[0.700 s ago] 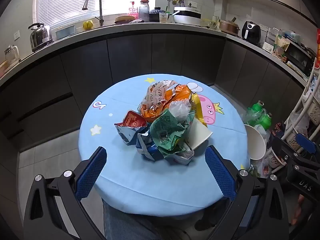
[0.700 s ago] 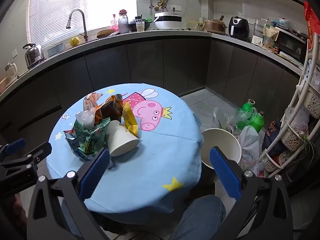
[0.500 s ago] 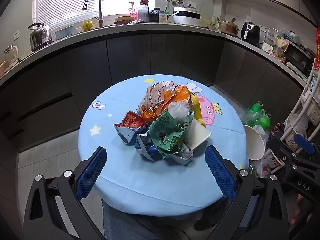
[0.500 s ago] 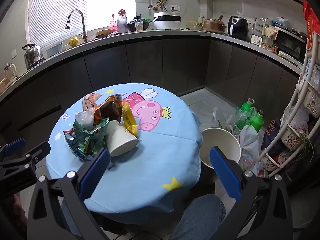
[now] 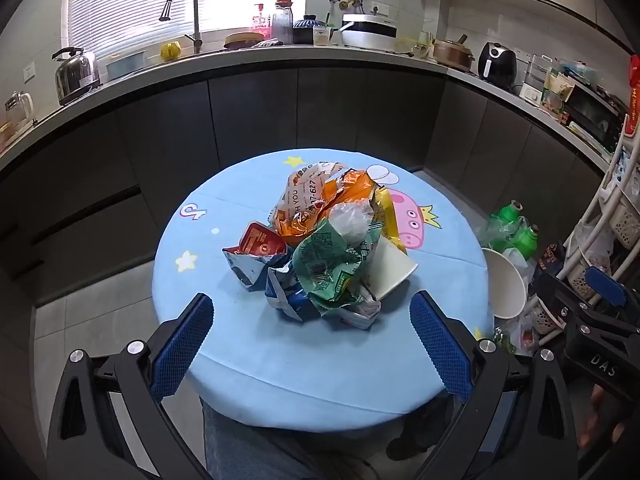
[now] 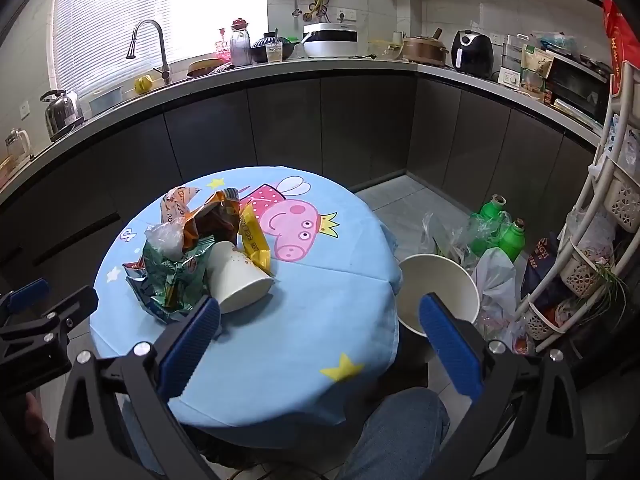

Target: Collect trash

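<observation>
A heap of crumpled snack wrappers (image 5: 320, 248) (image 6: 180, 256) lies in the middle of a round table with a blue cartoon cloth (image 5: 248, 344) (image 6: 320, 320). A white paper cup (image 5: 390, 272) (image 6: 236, 280) lies on its side against the heap's right edge. A white paper bucket (image 5: 506, 288) (image 6: 438, 292) stands on the floor just off the table's right rim. My left gripper (image 5: 312, 336) hovers open short of the heap, nothing between its blue pads. My right gripper (image 6: 320, 332) is open over the table's near right part, empty.
Green bottles (image 6: 500, 228) and plastic bags (image 6: 494, 276) sit on the floor right of the table. A white basket rack (image 6: 608, 216) stands at the far right. Dark cabinets and a cluttered counter (image 5: 320, 56) curve behind. A person's jeans-clad legs (image 6: 396, 436) are under the near rim.
Both grippers have barely shifted; the view holds nearly still and the trash lies as before.
</observation>
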Motion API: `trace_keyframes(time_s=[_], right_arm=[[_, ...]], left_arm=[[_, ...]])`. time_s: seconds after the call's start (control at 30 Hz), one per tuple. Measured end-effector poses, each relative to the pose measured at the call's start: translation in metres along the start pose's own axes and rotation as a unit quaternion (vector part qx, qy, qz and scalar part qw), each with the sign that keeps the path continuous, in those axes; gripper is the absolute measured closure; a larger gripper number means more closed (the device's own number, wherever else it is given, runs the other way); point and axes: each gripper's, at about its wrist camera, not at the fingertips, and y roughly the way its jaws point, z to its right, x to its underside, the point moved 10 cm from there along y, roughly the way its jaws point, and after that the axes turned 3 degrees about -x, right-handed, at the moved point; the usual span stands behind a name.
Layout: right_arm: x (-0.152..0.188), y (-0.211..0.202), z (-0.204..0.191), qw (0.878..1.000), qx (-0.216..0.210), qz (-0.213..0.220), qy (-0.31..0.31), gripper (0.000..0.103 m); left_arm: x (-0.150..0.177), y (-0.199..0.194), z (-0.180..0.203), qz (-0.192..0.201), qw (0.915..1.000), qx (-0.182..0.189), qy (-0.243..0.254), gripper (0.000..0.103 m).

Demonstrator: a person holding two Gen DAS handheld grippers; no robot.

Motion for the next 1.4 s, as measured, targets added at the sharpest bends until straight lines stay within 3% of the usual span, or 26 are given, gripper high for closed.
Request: trace_keyframes(time_s=[1.4], right_arm=[[-0.0023,0.0027,0.0043,1.000,0.004,-0.001,0.006,0.003]], left_arm=[[-0.0019,-0.0051,0.0074,0.001,1.0000,0.004,0.008,0.009]])
